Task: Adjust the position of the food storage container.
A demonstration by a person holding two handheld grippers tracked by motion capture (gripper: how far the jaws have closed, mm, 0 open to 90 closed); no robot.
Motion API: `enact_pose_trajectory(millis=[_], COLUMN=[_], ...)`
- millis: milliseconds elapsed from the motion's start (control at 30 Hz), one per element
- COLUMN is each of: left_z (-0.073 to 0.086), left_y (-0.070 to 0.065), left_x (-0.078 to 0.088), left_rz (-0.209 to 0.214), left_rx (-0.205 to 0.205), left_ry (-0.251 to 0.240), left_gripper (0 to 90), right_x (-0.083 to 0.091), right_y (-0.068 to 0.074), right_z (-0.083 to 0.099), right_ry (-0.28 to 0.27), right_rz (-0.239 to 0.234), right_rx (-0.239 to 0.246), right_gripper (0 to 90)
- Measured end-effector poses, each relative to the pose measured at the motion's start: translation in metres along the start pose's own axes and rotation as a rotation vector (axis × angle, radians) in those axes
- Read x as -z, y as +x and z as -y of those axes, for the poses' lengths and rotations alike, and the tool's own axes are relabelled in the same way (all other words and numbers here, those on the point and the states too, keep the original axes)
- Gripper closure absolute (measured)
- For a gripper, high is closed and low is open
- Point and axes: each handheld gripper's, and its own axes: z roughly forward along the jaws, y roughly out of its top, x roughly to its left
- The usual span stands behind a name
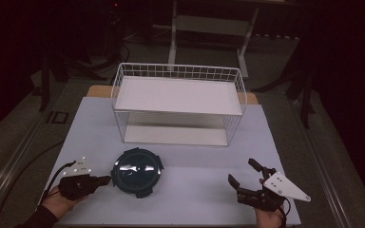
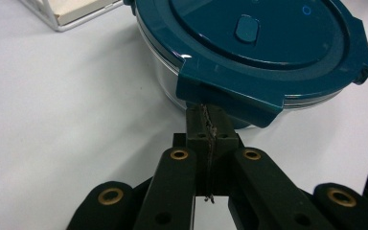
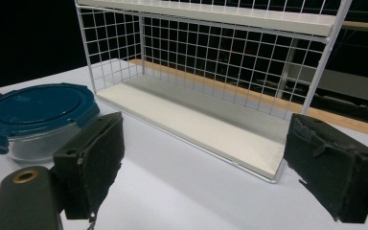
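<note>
A round clear container with a dark blue clip-on lid stands on the white table, in front of the wire rack. My left gripper lies low at the container's left side, jaws shut. In the left gripper view its closed pads meet just under one of the lid's clip tabs, with nothing between them. My right gripper rests at the table's front right, jaws wide open and empty. In the right gripper view its pads frame the rack, and the container sits at the left.
A white wire rack with an upper and a lower shelf stands at the back middle of the table. Beyond the table are a dark floor and the legs of another table. A hand holds each gripper at the front edge.
</note>
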Motion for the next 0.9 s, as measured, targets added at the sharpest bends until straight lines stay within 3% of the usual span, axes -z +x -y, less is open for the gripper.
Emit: enact_pose_trajectory(millis=[300,500,633,900], left_z=[-0.019,-0.03,-0.034,-0.037], left_y=[-0.003,-0.003,-0.003,-0.006], left_x=[-0.018,-0.028,-0.025,-0.027], left_rz=[0.005,0.019,0.021,0.005], left_rx=[-0.031,-0.03,-0.034,-0.038], left_ry=[0.013,0.01,-0.002,0.02], left_gripper=[89.9,89.9,89.8,89.8], right_x=[-0.001,-0.001,-0.001,-0.003], right_y=[0.001,0.001,0.0,0.002], right_z=[0.001,0.001,0.001,0.002], right_ry=[0.006,0.008,0.008,0.022], right_rz=[-0.004,-0.009,-0.009,-0.018], right_rx=[0.0,0.0,-0.005,0.0], right_gripper=[13.5,13.5,13.5,13.5])
